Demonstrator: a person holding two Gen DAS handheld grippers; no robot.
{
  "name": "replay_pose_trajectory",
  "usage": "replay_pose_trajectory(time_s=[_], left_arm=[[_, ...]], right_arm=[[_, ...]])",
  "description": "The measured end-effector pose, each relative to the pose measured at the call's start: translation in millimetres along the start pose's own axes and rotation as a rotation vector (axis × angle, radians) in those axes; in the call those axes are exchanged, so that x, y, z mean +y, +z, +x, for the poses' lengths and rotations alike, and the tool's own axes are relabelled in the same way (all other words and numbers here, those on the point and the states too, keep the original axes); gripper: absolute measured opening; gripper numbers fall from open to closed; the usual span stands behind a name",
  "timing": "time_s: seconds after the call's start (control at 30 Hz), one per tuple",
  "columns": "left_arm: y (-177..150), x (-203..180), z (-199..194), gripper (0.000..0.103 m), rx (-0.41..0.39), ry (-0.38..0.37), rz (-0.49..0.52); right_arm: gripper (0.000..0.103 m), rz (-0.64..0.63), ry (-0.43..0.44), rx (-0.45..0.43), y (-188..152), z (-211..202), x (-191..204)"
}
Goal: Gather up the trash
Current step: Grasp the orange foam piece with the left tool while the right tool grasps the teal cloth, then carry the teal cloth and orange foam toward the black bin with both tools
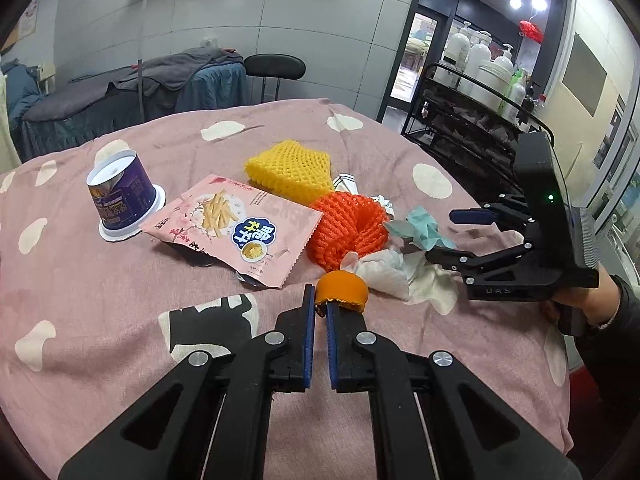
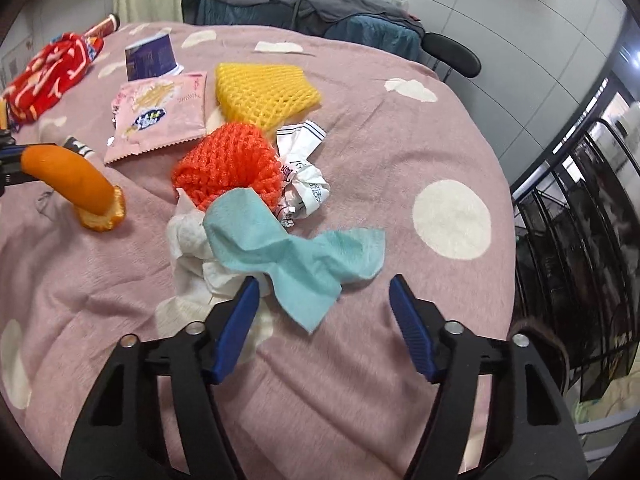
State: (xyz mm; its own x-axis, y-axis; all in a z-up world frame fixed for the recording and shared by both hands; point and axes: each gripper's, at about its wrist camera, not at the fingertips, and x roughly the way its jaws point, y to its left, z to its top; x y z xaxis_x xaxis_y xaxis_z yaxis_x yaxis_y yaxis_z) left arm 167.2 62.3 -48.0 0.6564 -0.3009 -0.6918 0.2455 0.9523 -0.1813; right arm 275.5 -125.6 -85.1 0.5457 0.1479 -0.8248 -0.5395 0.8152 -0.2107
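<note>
My left gripper (image 1: 319, 300) is shut on an orange peel (image 1: 342, 291), which also shows at the left of the right wrist view (image 2: 76, 180), its lower end touching the pink blanket. My right gripper (image 2: 322, 286) is open and empty, just in front of a teal tissue (image 2: 288, 252) and crumpled white tissues (image 2: 192, 256). It shows in the left wrist view (image 1: 440, 236) at the right. Behind lie an orange foam net (image 2: 228, 164), a yellow foam net (image 2: 264, 90), crumpled printed paper (image 2: 304, 176), a pink snack bag (image 1: 236, 224) and a purple cup (image 1: 120, 196) on its side.
The trash lies on a pink blanket with white spots (image 2: 440, 160). A red patterned bag (image 2: 44, 76) lies at the far left. A black wire rack with bottles (image 1: 476, 92) stands to the right. A black stool (image 1: 275, 66) and a covered bed (image 1: 120, 92) are behind.
</note>
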Motion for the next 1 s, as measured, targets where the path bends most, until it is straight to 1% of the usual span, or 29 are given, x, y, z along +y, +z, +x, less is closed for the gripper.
replay_pose_trajectory(time_s=[0.03, 0.07, 0.1, 0.13, 0.17, 0.23, 0.3, 0.43, 0.6, 0.8, 1.0], left_arm=[[-1, 1, 0, 0.006, -0.002, -0.002, -0.008], [-2, 1, 0, 0.006, -0.003, -0.004, -0.013], [-2, 2, 0, 0.006, -0.005, -0.005, -0.017], [-2, 1, -1, 0.006, -0.008, -0.005, -0.019], [-2, 0, -1, 0.006, -0.011, -0.006, -0.02], [-2, -2, -3, 0.006, -0.02, -0.012, -0.02], [0, -5, -5, 0.006, -0.029, -0.015, -0.019], [5, -14, -10, 0.006, -0.05, -0.033, -0.015], [13, -36, -13, 0.006, -0.071, -0.081, 0.013], [24, -74, -11, 0.006, -0.087, -0.151, 0.063], [31, -114, -2, 0.006, -0.084, -0.218, 0.123]], right_arm=[[0.045, -0.009, 0.0, 0.001, 2, 2, 1], [0.038, -0.018, 0.002, 0.002, 4, 4, 2], [0.026, -0.021, 0.008, 0.003, 5, 5, 3], [0.02, -0.016, 0.018, 0.0, 4, 5, 3], [0.018, -0.009, 0.024, -0.006, 4, 4, 3], [0.011, 0.02, 0.038, -0.025, 0, -1, 0], [0.009, 0.054, 0.053, -0.046, -4, -8, -6], [0.008, 0.143, 0.088, -0.09, -17, -28, -19], [0.008, 0.225, 0.093, -0.152, -37, -59, -33], [0.008, 0.3, 0.067, -0.216, -65, -100, -51], [0.008, 0.376, 0.013, -0.24, -95, -128, -76]])
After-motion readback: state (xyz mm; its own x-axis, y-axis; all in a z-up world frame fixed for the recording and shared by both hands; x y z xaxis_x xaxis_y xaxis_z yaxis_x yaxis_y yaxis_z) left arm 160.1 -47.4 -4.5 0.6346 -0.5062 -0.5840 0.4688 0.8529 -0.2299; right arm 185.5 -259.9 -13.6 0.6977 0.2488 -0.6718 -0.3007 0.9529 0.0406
